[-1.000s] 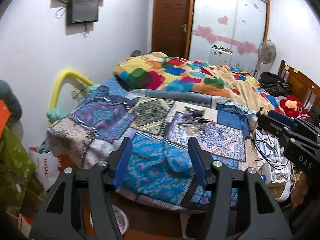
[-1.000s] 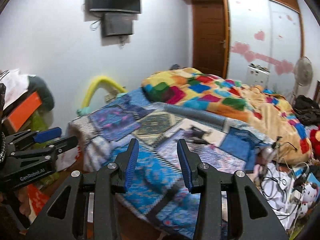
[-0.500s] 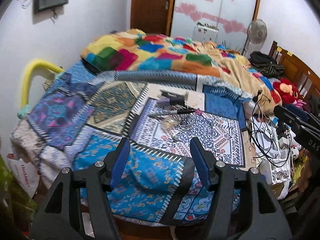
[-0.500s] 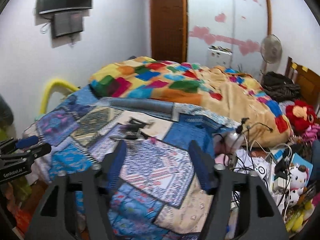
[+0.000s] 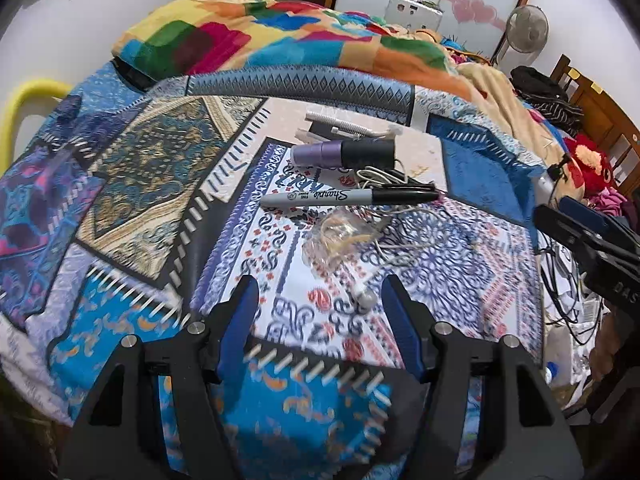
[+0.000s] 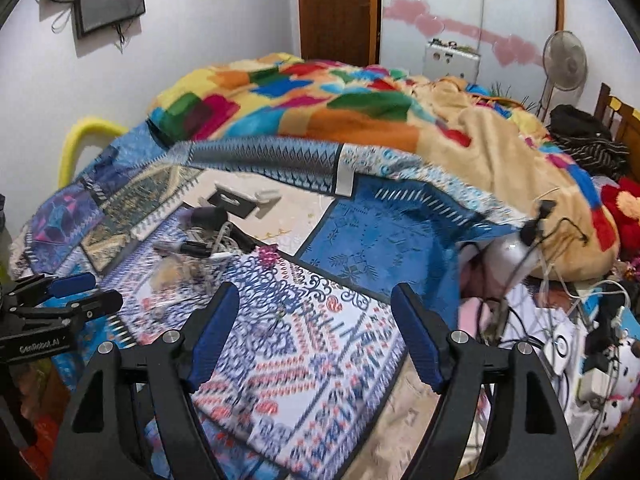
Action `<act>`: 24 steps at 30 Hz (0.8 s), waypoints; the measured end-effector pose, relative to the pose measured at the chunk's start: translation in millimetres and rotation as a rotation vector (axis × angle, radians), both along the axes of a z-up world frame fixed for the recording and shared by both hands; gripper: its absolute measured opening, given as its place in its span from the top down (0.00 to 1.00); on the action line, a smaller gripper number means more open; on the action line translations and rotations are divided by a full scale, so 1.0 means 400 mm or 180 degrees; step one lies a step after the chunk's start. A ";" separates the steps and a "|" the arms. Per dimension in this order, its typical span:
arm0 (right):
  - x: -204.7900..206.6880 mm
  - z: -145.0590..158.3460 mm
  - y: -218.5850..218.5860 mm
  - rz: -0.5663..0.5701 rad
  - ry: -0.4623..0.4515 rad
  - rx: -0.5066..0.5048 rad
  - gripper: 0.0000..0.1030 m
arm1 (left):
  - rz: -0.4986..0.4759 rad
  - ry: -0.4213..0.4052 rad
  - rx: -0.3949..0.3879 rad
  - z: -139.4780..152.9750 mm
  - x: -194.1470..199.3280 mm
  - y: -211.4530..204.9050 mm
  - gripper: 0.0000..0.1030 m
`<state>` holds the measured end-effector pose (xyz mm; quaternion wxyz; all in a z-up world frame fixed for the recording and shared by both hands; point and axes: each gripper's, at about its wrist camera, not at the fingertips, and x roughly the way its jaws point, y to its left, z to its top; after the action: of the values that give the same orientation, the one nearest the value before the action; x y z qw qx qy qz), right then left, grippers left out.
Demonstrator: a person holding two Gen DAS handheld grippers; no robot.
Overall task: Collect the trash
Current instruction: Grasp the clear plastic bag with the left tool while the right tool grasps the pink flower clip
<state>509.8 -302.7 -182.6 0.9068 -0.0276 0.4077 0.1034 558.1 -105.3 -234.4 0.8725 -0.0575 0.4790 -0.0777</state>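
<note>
A crumpled clear plastic wrapper point(image 5: 340, 236) lies on the patterned bedspread point(image 5: 132, 184), just below a Sharpie marker point(image 5: 348, 197). A purple and black tube point(image 5: 344, 152), white earphone cable point(image 5: 380, 176) and a white stick point(image 5: 340, 123) lie behind them. My left gripper point(image 5: 320, 300) is open and empty, just short of the wrapper. My right gripper point(image 6: 316, 312) is open and empty over the bedspread, to the right of the same clutter; the wrapper point(image 6: 176, 270) shows blurred at its left. The right gripper also shows at the left wrist view's right edge point(image 5: 592, 232), the left gripper at the right wrist view's left edge point(image 6: 56, 304).
A colourful patchwork blanket point(image 5: 280, 36) is piled at the back of the bed. Cables, a white lamp point(image 6: 508, 248) and plush toys point(image 6: 624, 208) crowd the right side. A yellow tube point(image 6: 80, 136) stands by the left wall. A fan point(image 6: 564, 60) and wardrobe stand behind.
Both grippers have moved forward and down over the bed toward the clutter. The right gripper's jaws have opened wider. Nothing has been picked up.
</note>
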 end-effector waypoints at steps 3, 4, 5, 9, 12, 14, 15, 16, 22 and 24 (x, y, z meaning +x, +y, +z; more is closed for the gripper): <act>0.048 -0.040 0.011 0.0078 0.0108 0.0015 0.27 | -0.0044 0.0023 -0.0016 -0.029 0.037 -0.007 0.39; 0.064 -0.055 0.018 0.0130 0.0143 0.0016 0.27 | -0.0058 0.0025 -0.0025 -0.036 0.047 -0.010 0.39; 0.073 -0.063 0.024 0.0152 0.0157 0.0011 0.27 | -0.0068 0.0022 -0.0032 -0.043 0.056 -0.011 0.39; 0.112 -0.108 0.053 0.0301 0.0273 0.0002 0.31 | -0.0098 -0.0018 -0.0003 -0.058 0.081 -0.022 0.39; 0.136 -0.137 0.070 0.0372 0.0364 0.0005 0.42 | -0.0152 -0.0059 0.0033 -0.066 0.095 -0.032 0.39; 0.148 -0.150 0.081 0.0412 0.0387 0.0009 0.50 | -0.0176 -0.0103 0.0072 -0.070 0.100 -0.039 0.39; 0.148 -0.152 0.085 0.0413 0.0356 -0.0022 0.51 | -0.0188 -0.0133 0.0101 -0.071 0.102 -0.042 0.39; 0.147 -0.152 0.092 0.0439 0.0325 -0.0048 0.53 | -0.0202 -0.0159 0.0120 -0.072 0.103 -0.045 0.39; 0.145 -0.158 0.129 0.0595 0.0203 -0.0199 0.72 | -0.0238 -0.0279 0.0183 -0.074 0.095 -0.054 0.63; 0.144 -0.159 0.139 0.0631 0.0191 -0.0208 0.81 | -0.0250 -0.0272 0.0161 -0.073 0.094 -0.053 0.67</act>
<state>567.5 -247.0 -246.1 0.8782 -0.0942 0.4330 0.1801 595.6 -126.6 -263.6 0.8896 -0.0132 0.4450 -0.1021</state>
